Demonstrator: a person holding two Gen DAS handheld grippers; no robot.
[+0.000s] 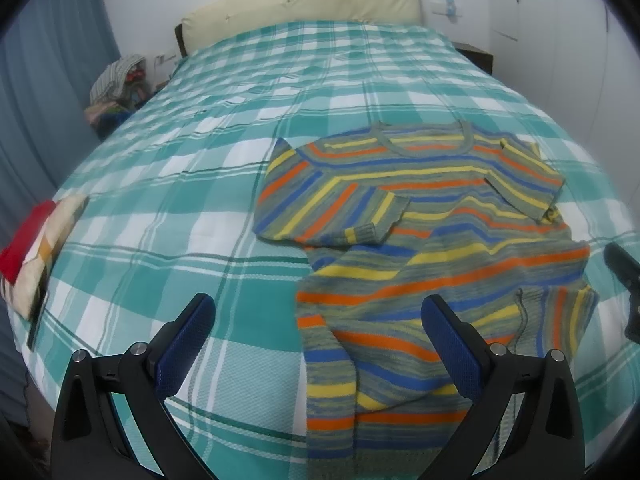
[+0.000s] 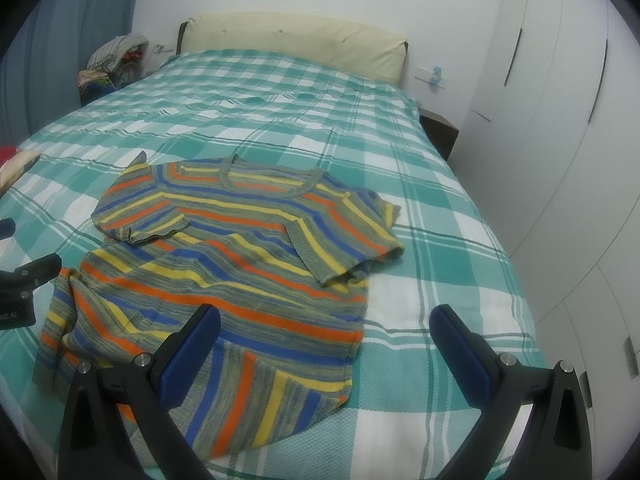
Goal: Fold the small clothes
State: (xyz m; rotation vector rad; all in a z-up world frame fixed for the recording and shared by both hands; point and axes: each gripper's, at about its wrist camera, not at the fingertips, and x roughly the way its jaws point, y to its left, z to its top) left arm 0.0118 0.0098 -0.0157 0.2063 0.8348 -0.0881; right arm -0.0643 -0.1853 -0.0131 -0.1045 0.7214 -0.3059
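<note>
A knitted short-sleeved sweater with orange, yellow, blue and grey-green stripes (image 1: 432,248) is laid flat on a bed covered by a teal-and-white checked bedspread (image 1: 224,120). Neckline is pointed toward the cream padded headboard (image 1: 304,8). Both sleeves are seen folded inward over the chest. The lower hem area is rumpled, with a flap turned over on the near edge in both views.

Left gripper (image 1: 316,344): jaws are held wide apart, nothing is clamped; the blue-padded fingers (image 1: 452,356) are seen above the sweater's lower part, one over bare bedspread, one over knit. Contact with the fabric cannot be told.

Right gripper (image 2: 324,344): jaws are likewise wide apart and nothing is gripped; the near finger (image 2: 192,356) is seen over the sweater's hem corner (image 2: 256,392), the other over bedspread.

Each gripper is partly visible at the edge of the other's view.

A folded stack of cloth, red and beige-checked (image 1: 36,248), is placed at the bed's left edge, well apart from the sweater. A heap of mixed clothes (image 2: 112,60) is seen beside the headboard near a blue-grey curtain (image 1: 44,92). White wardrobe doors with dark slim handles (image 2: 560,92) are seen on the right side.

No legible writing or brand marks can be read; a faint printed mark on the left gripper body in the right view is too blurred to make out.
</note>
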